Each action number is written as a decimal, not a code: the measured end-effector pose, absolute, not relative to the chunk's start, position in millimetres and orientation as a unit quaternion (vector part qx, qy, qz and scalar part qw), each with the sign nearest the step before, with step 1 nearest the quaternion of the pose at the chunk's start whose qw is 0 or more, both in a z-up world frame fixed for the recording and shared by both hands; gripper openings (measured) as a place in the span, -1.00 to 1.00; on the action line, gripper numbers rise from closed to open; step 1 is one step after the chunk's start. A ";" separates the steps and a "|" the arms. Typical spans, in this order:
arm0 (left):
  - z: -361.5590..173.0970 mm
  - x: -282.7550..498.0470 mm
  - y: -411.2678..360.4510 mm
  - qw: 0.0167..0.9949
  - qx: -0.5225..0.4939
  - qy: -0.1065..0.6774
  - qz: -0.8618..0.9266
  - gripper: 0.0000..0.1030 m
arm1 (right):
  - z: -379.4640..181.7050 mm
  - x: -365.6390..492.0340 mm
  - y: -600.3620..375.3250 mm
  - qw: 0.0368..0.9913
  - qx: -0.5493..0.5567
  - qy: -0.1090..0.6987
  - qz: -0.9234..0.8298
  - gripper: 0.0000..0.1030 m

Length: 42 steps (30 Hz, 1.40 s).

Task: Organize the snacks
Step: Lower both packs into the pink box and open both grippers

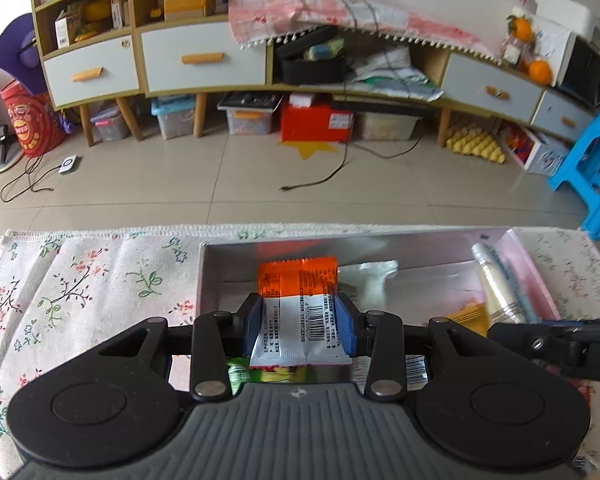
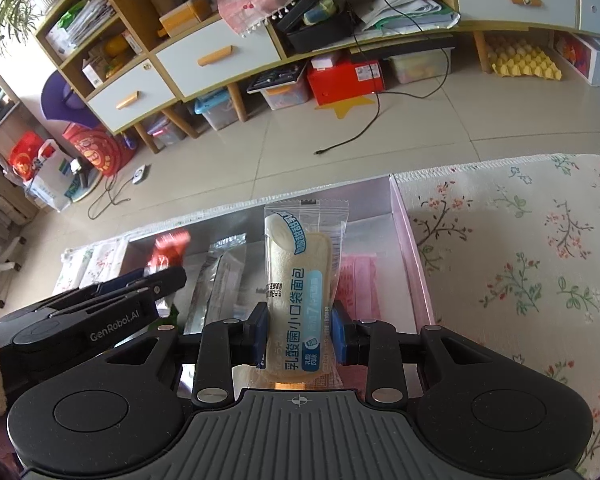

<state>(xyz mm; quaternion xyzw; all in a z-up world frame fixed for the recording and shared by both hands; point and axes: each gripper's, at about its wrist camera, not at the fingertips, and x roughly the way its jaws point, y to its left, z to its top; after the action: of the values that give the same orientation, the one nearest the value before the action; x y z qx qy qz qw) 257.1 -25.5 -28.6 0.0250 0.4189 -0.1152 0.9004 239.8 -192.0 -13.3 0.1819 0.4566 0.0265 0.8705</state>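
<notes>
**Both grippers carry a snack over the pink box**

The landmark is the shallow pink-walled cardboard box with a silvery floor [image 1: 534, 272], standing on a white cloth printed with small flowers [image 1: 80, 280].

Left of the box lies only bare cloth. Over the box's left half, the left gripper [image 1: 300, 320] is clamped on a flat orange-and-white foil snack packet with a barcode [image 1: 300, 300]. Its blue pads press the packet's two side edges, so the packet sticks forward and angles down toward the box floor, probably so it can be laid flat there.

Further right in the box, a clear crinkled wrapper [image 1: 374, 276] rests on the floor, and a small yellow-orange sachet [image 1: 466, 314] lies nearer the right wall.

Over the right half, the right gripper [image 2: 299, 336] is closed tight on a clear plastic packet holding a pale bread roll, with blue-and-white lettering [image 2: 300, 280]. It is gripped low across its width, so the long packet stands out ahead of the fingers. Under it, against the right wall, lies a pink packet [image 2: 358, 280].

Both snacks seem about to be set down; neither touches the floor that I can tell.
</notes>
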 end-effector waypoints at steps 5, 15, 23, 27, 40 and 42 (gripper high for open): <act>-34.8 266.9 -22.0 0.893 0.029 0.438 -0.096 -0.30 | -15.2 247.7 -194.6 0.871 0.186 0.453 0.024 -0.41; -37.3 268.5 -29.0 0.894 0.049 0.433 -0.102 -0.26 | -17.7 258.0 -189.5 0.873 0.186 0.450 0.031 -0.41; -37.1 267.6 -30.1 0.896 0.051 0.428 -0.108 -0.13 | -10.9 257.4 -189.5 0.872 0.210 0.439 0.061 -0.21; -35.1 265.2 -31.6 0.897 0.052 0.426 -0.105 0.06 | -6.6 254.5 -189.9 0.872 0.208 0.439 0.055 -0.18; -10.9 238.7 -33.1 0.903 0.051 0.411 -0.116 0.52 | 24.3 223.1 -199.6 0.878 0.213 0.426 0.045 0.37; -7.8 232.7 -33.9 0.903 0.050 0.410 -0.119 0.56 | 29.3 215.7 -200.9 0.879 0.213 0.424 0.043 0.40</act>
<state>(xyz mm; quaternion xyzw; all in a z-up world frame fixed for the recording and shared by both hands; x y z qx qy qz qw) 232.7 -33.9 -7.8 0.0501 0.4103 -0.1186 0.9028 215.7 -200.9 29.3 0.2128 0.4244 0.0433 0.8790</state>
